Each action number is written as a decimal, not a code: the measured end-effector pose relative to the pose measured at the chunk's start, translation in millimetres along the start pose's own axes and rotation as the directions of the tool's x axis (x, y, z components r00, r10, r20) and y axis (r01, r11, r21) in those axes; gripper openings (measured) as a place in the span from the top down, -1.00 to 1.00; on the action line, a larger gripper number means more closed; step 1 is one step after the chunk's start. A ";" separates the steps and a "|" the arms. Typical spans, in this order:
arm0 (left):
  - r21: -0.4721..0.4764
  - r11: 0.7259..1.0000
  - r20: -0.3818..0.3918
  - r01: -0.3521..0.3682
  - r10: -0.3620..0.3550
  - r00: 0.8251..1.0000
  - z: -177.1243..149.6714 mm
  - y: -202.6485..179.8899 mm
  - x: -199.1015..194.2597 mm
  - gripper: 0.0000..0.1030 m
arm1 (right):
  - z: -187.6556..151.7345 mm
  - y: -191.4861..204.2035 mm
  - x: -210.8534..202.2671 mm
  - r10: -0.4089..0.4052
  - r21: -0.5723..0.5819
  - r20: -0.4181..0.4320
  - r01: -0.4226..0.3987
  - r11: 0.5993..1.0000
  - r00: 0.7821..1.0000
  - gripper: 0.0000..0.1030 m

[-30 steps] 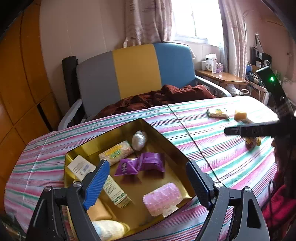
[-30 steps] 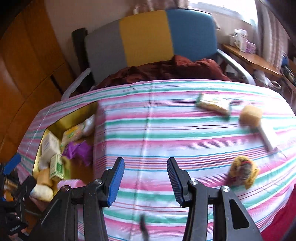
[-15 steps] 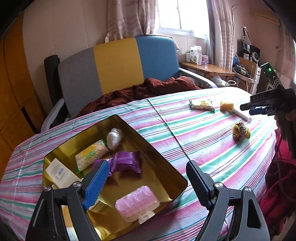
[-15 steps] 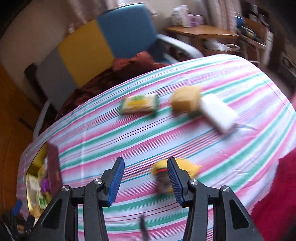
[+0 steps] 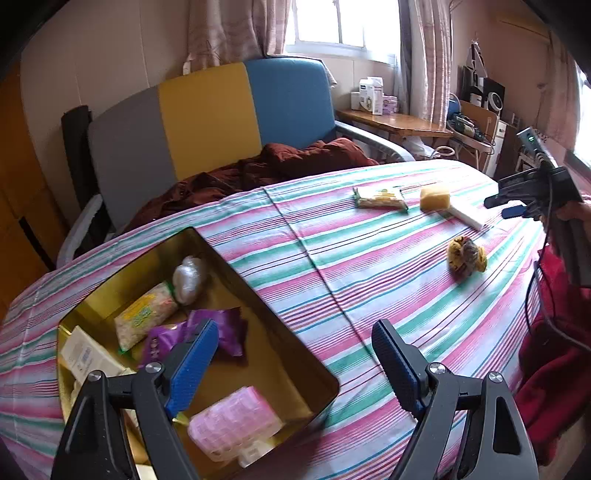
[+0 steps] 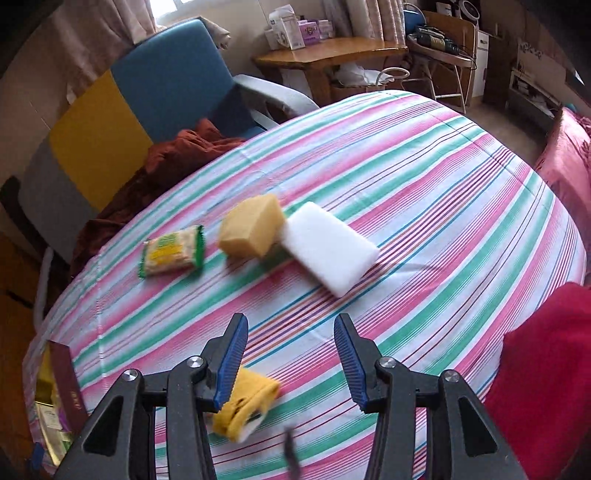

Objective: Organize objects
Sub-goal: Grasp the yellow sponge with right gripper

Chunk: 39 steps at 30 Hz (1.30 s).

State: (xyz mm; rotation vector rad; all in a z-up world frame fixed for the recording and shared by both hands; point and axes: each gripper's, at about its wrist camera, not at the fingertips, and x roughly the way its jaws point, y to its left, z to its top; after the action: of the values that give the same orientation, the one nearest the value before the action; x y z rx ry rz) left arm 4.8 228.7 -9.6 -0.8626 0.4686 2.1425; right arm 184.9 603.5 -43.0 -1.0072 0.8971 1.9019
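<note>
No writing can be read. The white carton (image 5: 88, 356) in the gold tin (image 5: 236, 269) bears a barcode with print too small to read; the snack packet (image 6: 171, 251) print is blurred.

Behind the far edge of the table sits an armchair (image 5: 207, 122) with a backrest in grey, yellow and blue panels — a crumpled dark-red blanket (image 5: 273, 166) lies on its seat. Beyond the table's far right corner stands a wooden side table (image 6: 328, 55) carrying white and purple boxes (image 6: 295, 29). Patterned curtains (image 5: 236, 33) flank a bright window (image 5: 343, 22) — orange-brown wooden panelling (image 5: 18, 192) fills the left wall.
</note>
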 end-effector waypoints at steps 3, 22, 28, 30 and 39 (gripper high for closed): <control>-0.005 1.000 -0.012 0.021 -0.021 1.000 5.7 -4.3 5.5 -0.66 | 6.3 6.7 6.2 0.004 -0.043 -0.008 -0.004 0.999 1.000 0.05; -0.034 0.996 -0.074 0.080 -0.083 0.994 40.0 -12.1 42.1 -0.66 | 47.1 103.8 90.1 -0.216 -0.693 0.010 0.163 0.703 0.976 -0.31; -0.025 0.996 -0.077 0.085 -0.086 0.993 54.4 -14.8 52.4 -0.66 | 56.2 102.3 109.2 -0.285 -0.712 0.053 0.237 0.661 0.957 -0.21; -0.016 0.996 -0.071 0.090 -0.091 0.993 60.7 -16.6 55.1 -0.67 | 58.2 97.2 103.0 -0.251 -0.692 0.062 0.223 0.686 0.966 -0.09; -0.009 0.989 -0.081 0.147 -0.147 0.986 94.9 -34.7 84.4 -0.69 | 34.7 91.7 66.4 0.006 -0.598 0.037 0.017 0.801 0.999 0.00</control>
State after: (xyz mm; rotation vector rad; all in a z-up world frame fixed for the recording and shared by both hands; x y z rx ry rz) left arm -49.5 348.4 -4.4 -0.9594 0.4301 1.9798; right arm 69.1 613.0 -66.1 -1.3241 0.2458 2.2488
